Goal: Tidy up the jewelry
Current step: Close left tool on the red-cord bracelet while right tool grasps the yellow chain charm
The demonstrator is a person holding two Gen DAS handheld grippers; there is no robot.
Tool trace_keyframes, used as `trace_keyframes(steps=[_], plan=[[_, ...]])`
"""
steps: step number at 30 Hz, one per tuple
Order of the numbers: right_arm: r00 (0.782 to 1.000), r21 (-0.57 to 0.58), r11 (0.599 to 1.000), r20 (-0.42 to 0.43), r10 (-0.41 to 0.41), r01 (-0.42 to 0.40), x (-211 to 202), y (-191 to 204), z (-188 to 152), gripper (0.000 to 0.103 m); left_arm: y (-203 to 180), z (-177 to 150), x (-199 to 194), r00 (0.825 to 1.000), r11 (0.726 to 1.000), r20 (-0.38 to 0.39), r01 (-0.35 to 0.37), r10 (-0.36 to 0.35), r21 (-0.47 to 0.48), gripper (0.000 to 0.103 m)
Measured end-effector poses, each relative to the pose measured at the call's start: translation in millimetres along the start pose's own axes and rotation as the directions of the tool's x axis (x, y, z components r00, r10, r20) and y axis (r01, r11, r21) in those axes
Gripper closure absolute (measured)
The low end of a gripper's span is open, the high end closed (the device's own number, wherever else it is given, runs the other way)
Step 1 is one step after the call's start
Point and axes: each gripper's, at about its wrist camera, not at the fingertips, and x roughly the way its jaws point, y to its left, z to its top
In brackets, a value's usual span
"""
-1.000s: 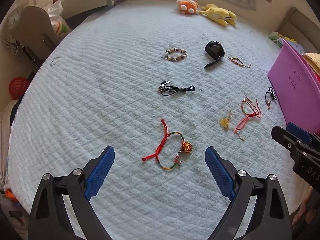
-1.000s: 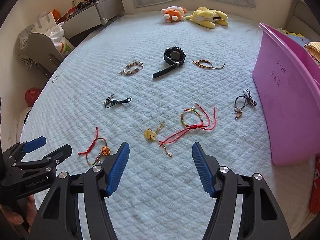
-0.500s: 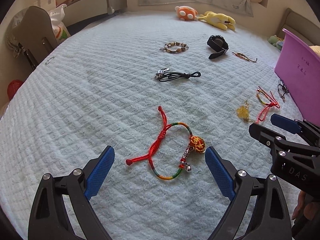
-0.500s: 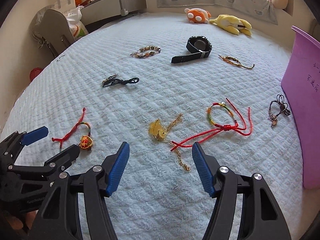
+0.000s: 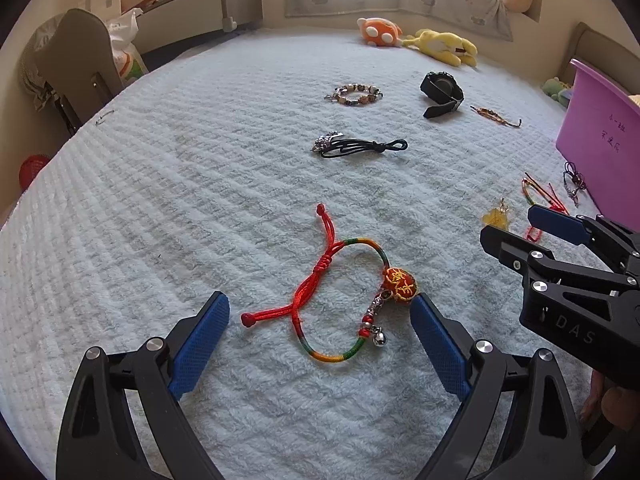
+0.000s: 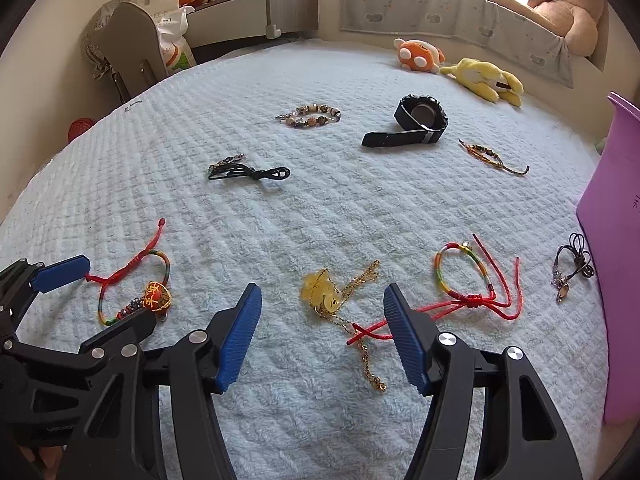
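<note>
A pale blue quilted bedspread (image 5: 200,208) is covering a bed that is filling both views. A grey shelf unit (image 6: 256,16) and a chair (image 5: 80,64) with a white bag (image 6: 168,20) are standing along the far left wall; a purple bin (image 5: 600,148) is sitting at the right edge of the bed.

Eight pieces of jewelry are lying apart on the bedspread: one beaded bracelet (image 6: 310,115), one black watch (image 6: 416,122), one thin braided bracelet (image 6: 492,156), one black cord necklace (image 5: 356,146), one dark cord charm (image 6: 572,270) just beside the bin, one gold chain with yellow pendant (image 6: 324,298), and two rainbow cord bracelets. Two plush toys, one orange (image 5: 378,32) and one yellow (image 5: 444,46), are lying at the far edge.

The left gripper (image 5: 320,322) is standing wide and empty, its blue pads flanking the bracelet with the red embroidered charm (image 5: 340,300) without touching it. The right gripper (image 6: 322,320) is standing wide and empty, straddling the gold chain; the second rainbow bracelet (image 6: 464,276) is trailing red cords across its right pad.

Only the right wrist view is showing the large tan plush bear (image 6: 572,12) fully and the pendant clearly. In the left wrist view, the right gripper is partly hiding the second bracelet.
</note>
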Motion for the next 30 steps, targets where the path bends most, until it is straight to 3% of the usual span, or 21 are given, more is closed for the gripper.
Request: trace_keyframes(steps=[5, 8, 12, 18, 20, 22, 24, 30], plan=[[1.0, -0.018, 1.0, -0.027, -0.003, 0.002, 7.5, 3.9, -2.2, 0.06, -0.1, -0.2, 1.0, 1.0, 1.0, 0.005, -0.002, 0.002, -0.009, 0.013], [0.999, -0.029, 1.0, -0.033, -0.008, 0.007, 9.9, 5.9, -3.6, 0.061, -1.4, -0.2, 3.6, 1.0, 1.0, -0.003, -0.005, 0.005, -0.005, 0.016], [0.999, -0.047, 0.999, -0.039, -0.018, 0.016, 11.3, 8.9, -5.1, 0.072, -3.0, -0.4, 5.9, 1.0, 1.0, -0.016, -0.005, 0.006, 0.009, 0.027], [0.999, -0.073, 0.997, -0.047, -0.025, 0.022, 12.6, 13.5, -5.4, 0.079, -6.2, -0.9, 4.8, 1.0, 0.999, -0.02, 0.006, -0.005, 0.035, 0.046], [0.998, -0.082, 0.996, -0.05, -0.023, 0.019, 12.8, 15.3, -5.5, 0.085, -7.1, -0.6, 4.3, 1.0, 0.999, -0.019, 0.01, -0.009, 0.043, 0.054], [0.998, -0.092, 0.995, -0.045, -0.034, 0.029, 11.3, 17.8, -5.8, 0.086, -8.5, 0.2, 4.0, 1.0, 0.998, -0.021, 0.02, -0.019, 0.052, 0.07], [0.999, -0.088, 0.996, -0.041, -0.033, 0.03, 10.5, 17.8, -6.1, 0.086, -9.6, 1.4, 3.5, 0.999, 0.998, -0.019, 0.026, -0.025, 0.058, 0.079], [0.999, -0.056, 0.998, -0.034, -0.029, 0.027, 4.7, 14.4, -4.7, 0.087, -7.8, 3.9, 0.0, 0.999, 0.998, -0.019, 0.034, -0.033, 0.056, 0.083]])
